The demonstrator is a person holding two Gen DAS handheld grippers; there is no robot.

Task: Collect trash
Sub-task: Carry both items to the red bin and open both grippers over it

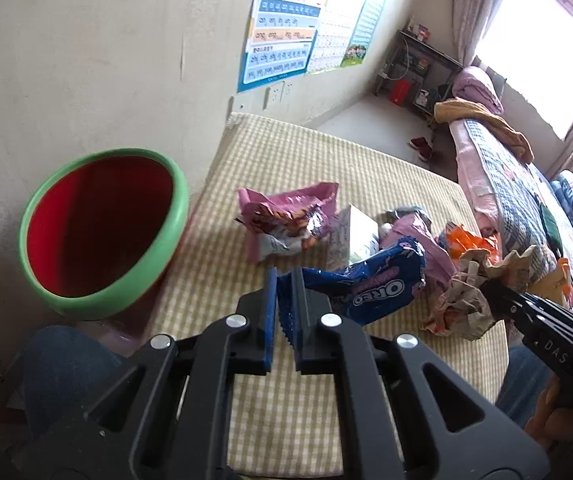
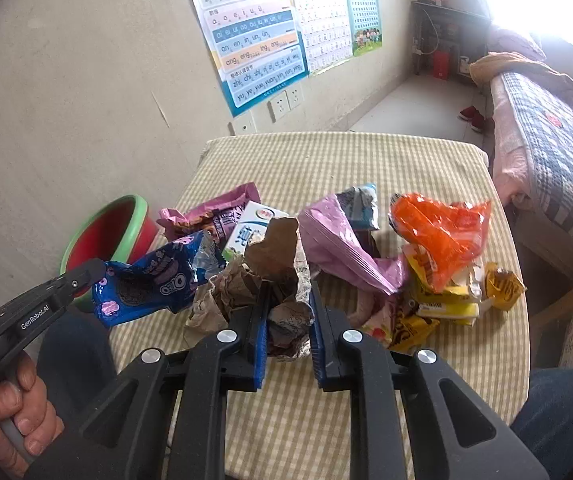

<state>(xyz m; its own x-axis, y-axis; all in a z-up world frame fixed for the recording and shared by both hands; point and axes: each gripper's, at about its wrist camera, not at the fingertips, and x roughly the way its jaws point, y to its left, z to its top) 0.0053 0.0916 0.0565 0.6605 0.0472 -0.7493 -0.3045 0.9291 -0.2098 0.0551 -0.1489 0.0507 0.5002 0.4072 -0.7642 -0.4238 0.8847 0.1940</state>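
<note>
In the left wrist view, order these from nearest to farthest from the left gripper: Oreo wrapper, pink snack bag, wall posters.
1. Oreo wrapper, clamped in the left gripper.
2. Pink snack bag, beyond it on the checked table.
3. Wall posters, high on the wall behind.

On the table wrappers lie heaped mid-frame in the right wrist view: Oreo pack at left, crumpled paper centre, carton behind it, orange bag at right. The bin sits beyond the table's left edge; the bed fills the right.
</note>
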